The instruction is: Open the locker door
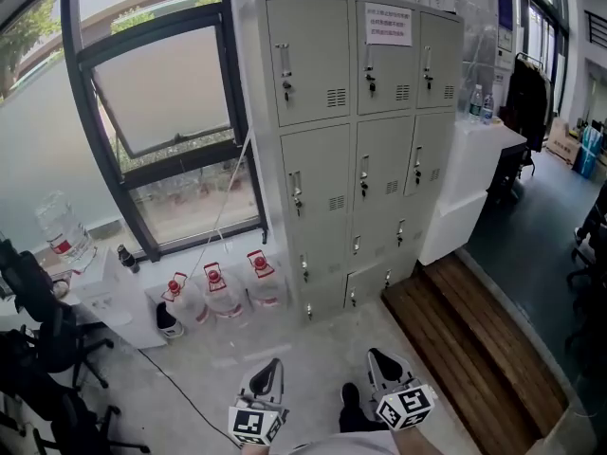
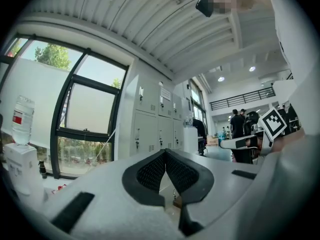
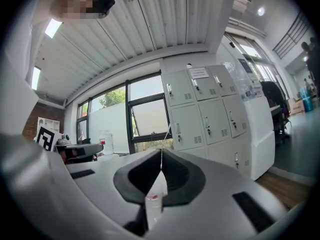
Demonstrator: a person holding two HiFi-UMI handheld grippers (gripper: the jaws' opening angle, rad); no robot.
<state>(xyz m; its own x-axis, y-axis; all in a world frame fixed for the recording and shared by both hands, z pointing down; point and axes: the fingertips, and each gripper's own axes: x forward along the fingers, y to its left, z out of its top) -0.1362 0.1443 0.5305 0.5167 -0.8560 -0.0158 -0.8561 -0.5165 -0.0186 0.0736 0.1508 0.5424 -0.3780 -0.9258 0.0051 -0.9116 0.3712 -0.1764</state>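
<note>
Every locker door (image 1: 320,60) seemingly shut; left gripper (image 1: 269,368) and right gripper (image 1: 380,360), jaws pinched together and empty, well short of them

Open floor (image 1: 313,358) before lockers (image 1: 360,150), 3 bottles (image 1: 215,292) left

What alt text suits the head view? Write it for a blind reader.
A grey bank of lockers, every visible door shut, stands beside a large window. At the bottom edge, the left hand-held gripper and right hand-held gripper point toward it, well short of it; water jugs stand to its left.
</note>
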